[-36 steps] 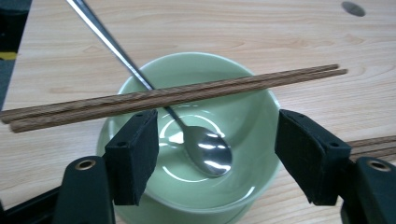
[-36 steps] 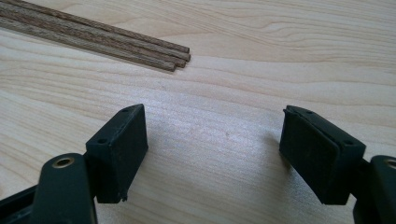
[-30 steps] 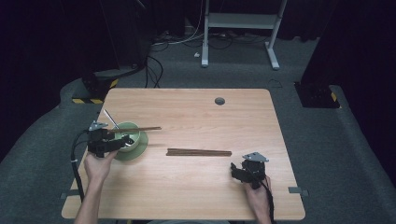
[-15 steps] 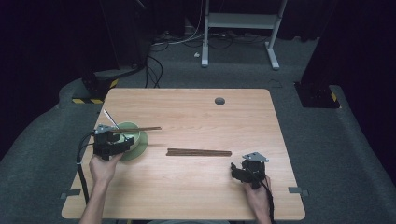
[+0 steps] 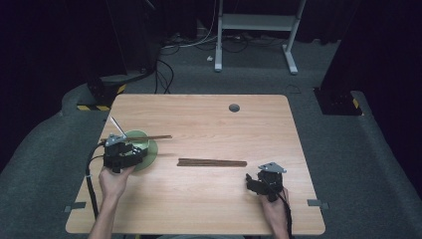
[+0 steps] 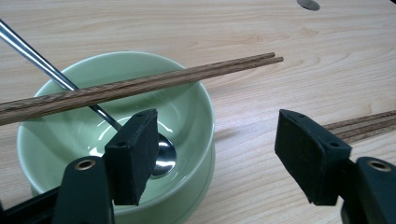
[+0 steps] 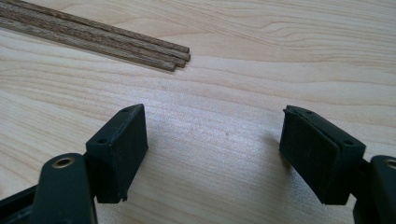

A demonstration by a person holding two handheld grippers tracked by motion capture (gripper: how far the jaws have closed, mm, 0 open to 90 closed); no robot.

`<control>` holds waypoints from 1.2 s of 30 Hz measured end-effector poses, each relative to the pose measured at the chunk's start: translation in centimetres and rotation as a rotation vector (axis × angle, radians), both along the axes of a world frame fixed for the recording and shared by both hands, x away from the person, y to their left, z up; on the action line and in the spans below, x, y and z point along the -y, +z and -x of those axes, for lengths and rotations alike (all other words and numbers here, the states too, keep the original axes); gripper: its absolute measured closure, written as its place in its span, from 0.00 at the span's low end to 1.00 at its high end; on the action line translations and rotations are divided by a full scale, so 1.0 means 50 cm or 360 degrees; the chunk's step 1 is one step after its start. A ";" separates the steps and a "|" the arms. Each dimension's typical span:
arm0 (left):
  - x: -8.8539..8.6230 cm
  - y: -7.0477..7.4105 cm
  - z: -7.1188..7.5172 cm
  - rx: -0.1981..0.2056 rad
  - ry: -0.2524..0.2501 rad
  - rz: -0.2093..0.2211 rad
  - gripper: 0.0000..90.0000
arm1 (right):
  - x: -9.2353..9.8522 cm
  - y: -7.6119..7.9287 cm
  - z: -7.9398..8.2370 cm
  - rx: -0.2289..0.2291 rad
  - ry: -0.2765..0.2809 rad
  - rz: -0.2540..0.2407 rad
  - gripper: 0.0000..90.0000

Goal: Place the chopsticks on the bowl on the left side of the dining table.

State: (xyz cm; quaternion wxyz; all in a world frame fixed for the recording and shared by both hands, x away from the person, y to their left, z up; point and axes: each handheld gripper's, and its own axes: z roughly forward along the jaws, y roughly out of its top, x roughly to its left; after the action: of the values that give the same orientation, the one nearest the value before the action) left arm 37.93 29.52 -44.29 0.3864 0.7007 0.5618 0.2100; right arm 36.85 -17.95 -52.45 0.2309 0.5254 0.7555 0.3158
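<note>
Left gripper (image 6: 212,154) hangs at the lower left with jaws spread wide, pinching nothing, right over the green bowl (image 6: 56,116); a spoon (image 6: 161,156) lies inside, chopsticks (image 6: 140,85) rest across its rim. Right gripper (image 7: 212,154), lower right, gapes empty too; a second chopstick bundle (image 5: 212,162) lies centre-frame on the table (image 5: 209,209).

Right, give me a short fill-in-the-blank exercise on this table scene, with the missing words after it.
1. The pair of chopsticks lies across the rim of the green ____.
2. The metal spoon rests with its head ____ the bowl.
3. The jaws of the left hand-held gripper stand ____, gripping nothing.
4. The loose chopsticks on the table lie between the bowl and the ____ hand-held gripper.

Missing words: bowl; inside; open; right
</note>
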 end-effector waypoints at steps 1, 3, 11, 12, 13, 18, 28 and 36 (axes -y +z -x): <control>0.001 0.000 0.001 0.0004 -0.0002 0.0004 0.34 | 0.000 0.000 0.000 0.0000 0.0000 0.0000 0.25; 0.003 -0.001 0.002 0.0006 -0.0002 0.0004 0.34 | 0.000 0.000 0.000 0.0000 0.0000 0.0000 0.25; 0.019 -0.005 0.009 0.0028 -0.0026 -0.0002 0.33 | 0.000 0.000 0.000 0.0001 0.0000 0.0001 0.25; 0.019 -0.005 0.009 0.0028 -0.0026 -0.0002 0.33 | 0.000 0.000 0.000 0.0000 0.0000 0.0000 0.25; 0.020 -0.005 0.010 0.0032 -0.0031 0.0003 0.33 | 0.000 0.000 0.000 0.0000 0.0000 0.0000 0.25; 0.028 -0.008 0.014 0.0040 -0.0044 0.0014 0.33 | 0.000 0.000 0.000 0.0000 -0.0001 0.0001 0.25; 0.043 -0.010 0.023 0.0064 -0.0079 0.0008 0.33 | 0.000 0.000 0.000 0.0000 -0.0001 0.0000 0.25; 0.056 -0.015 0.029 0.0070 -0.0108 0.0013 0.34 | 0.000 0.000 0.000 0.0000 -0.0001 0.0000 0.25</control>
State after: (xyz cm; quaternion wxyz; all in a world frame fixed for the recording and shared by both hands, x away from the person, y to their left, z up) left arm 36.46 26.73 -45.03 0.4085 0.7130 0.5299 0.2097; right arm 36.84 -17.94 -52.45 0.2311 0.5256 0.7554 0.3157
